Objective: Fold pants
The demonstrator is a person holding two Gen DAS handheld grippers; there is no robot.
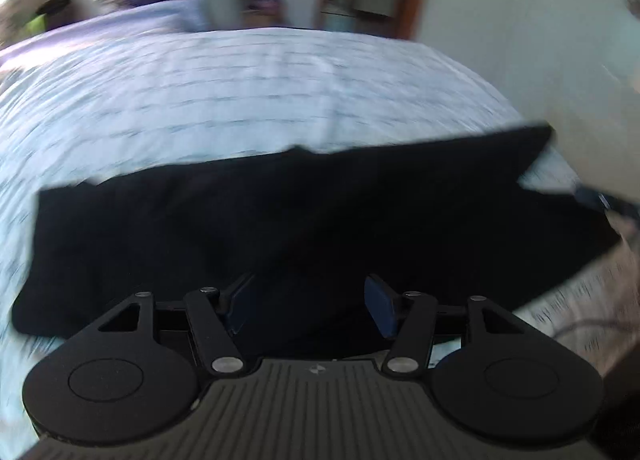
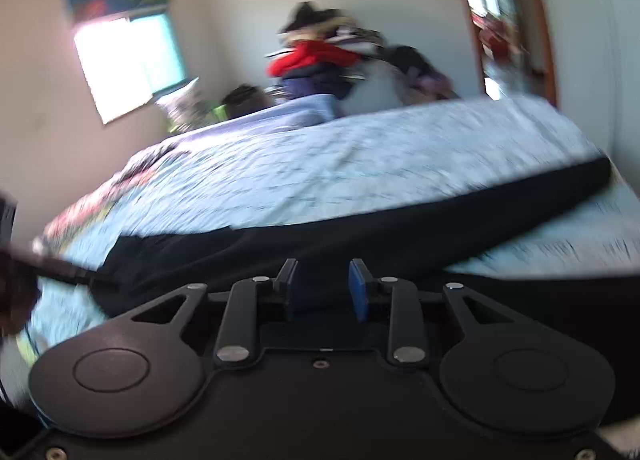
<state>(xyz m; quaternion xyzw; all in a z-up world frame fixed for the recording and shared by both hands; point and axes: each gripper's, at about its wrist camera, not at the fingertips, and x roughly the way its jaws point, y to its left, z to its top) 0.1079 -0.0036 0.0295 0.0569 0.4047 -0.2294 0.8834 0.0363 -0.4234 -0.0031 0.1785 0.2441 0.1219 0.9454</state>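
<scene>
Black pants (image 1: 280,220) lie spread along the near edge of a bed with a pale blue patterned cover (image 1: 240,92). My left gripper (image 1: 310,300) is open and empty, low over the pants' near edge. In the right wrist view the pants (image 2: 360,236) stretch from lower left to the far right. My right gripper (image 2: 322,284) is open and empty just above their near edge. The other gripper's dark tip (image 1: 592,196) shows at the pants' right end. Both views are motion-blurred.
A pile of clothes with a red garment (image 2: 316,56) stands behind the bed's far side. A bright window (image 2: 128,64) is on the left wall, an open doorway (image 2: 504,32) at the right. A white wall (image 1: 520,40) runs along the bed's right.
</scene>
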